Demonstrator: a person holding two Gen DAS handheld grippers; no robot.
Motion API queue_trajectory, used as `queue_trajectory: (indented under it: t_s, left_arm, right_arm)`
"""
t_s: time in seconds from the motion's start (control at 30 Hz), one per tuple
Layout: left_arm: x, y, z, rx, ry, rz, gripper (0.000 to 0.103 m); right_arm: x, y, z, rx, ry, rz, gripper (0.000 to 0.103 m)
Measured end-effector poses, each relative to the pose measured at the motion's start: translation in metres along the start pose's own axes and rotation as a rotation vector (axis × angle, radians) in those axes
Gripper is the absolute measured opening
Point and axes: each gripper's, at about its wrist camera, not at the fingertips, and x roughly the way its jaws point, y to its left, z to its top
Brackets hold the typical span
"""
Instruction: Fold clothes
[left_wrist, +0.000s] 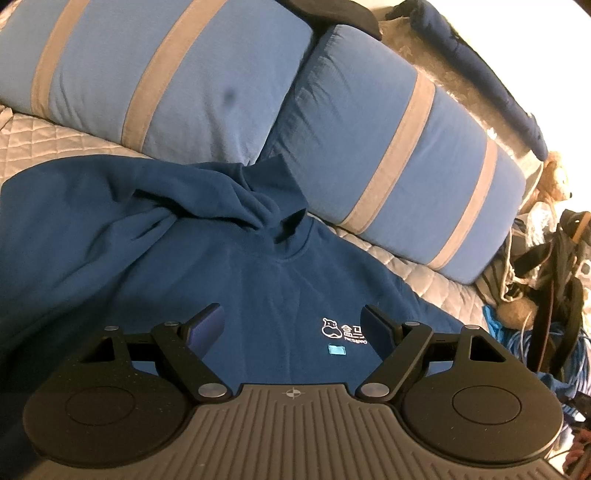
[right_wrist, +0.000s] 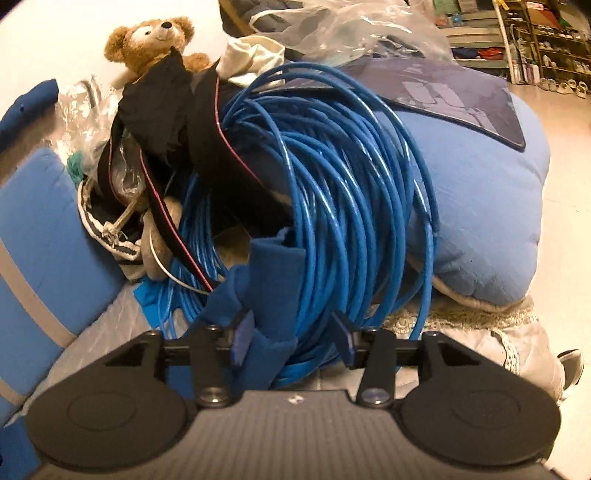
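A dark blue sweatshirt (left_wrist: 184, 258) lies chest-up on the bed, its collar bunched toward the pillows and a white logo (left_wrist: 343, 328) on the chest. My left gripper (left_wrist: 291, 317) hovers open just above the chest, with nothing between its fingers. In the right wrist view a crumpled end of the same blue fabric (right_wrist: 269, 280), probably a sleeve, stands up between the fingers of my right gripper (right_wrist: 291, 328). The jaws are wide apart, and the cloth leans on the left pad (right_wrist: 242, 332) only. The right pad is clear of it.
Two blue pillows with grey stripes (left_wrist: 166, 74) (left_wrist: 406, 155) lie behind the sweatshirt on a quilted cover (left_wrist: 37, 140). Right of the garment are a coil of blue cable (right_wrist: 351, 177), black straps and clothes (right_wrist: 159, 110), a teddy bear (right_wrist: 155, 40) and a pale blue cushion (right_wrist: 480, 203).
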Motion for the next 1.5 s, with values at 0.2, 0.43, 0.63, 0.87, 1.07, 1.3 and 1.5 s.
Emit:
queue_trajectory:
  t_s: [0.2, 0.43, 0.63, 0.87, 1.07, 1.3, 1.5]
  left_arm:
    - [0.000, -0.001, 0.000, 0.005, 0.004, 0.003, 0.081]
    - [0.001, -0.001, -0.001, 0.007, 0.006, 0.008, 0.081]
    - [0.002, 0.000, -0.001, 0.009, 0.007, 0.006, 0.081]
    - [0.001, 0.001, -0.001, 0.006, 0.005, 0.005, 0.081]
    - [0.001, 0.000, 0.000, 0.007, 0.008, -0.002, 0.081]
    - [-0.001, -0.001, 0.000, 0.008, 0.005, -0.019, 0.081]
    - [-0.004, -0.005, 0.002, 0.015, -0.012, -0.042, 0.081]
  right_arm:
    - [-0.004, 0.014, 0.000, -0.100, -0.022, -0.031, 0.059]
    - [-0.013, 0.015, 0.006, -0.110, -0.087, -0.086, 0.012]
    - [-0.021, 0.014, 0.011, -0.114, -0.143, -0.132, 0.008]
    - [-0.020, -0.004, 0.007, -0.058, -0.141, -0.168, 0.008]
    - [-0.018, -0.002, 0.004, -0.081, -0.147, -0.206, 0.008]
    - [-0.032, 0.020, -0.006, -0.196, -0.114, -0.218, 0.085]
    - [-0.049, 0.062, -0.020, -0.373, -0.062, -0.103, 0.095]
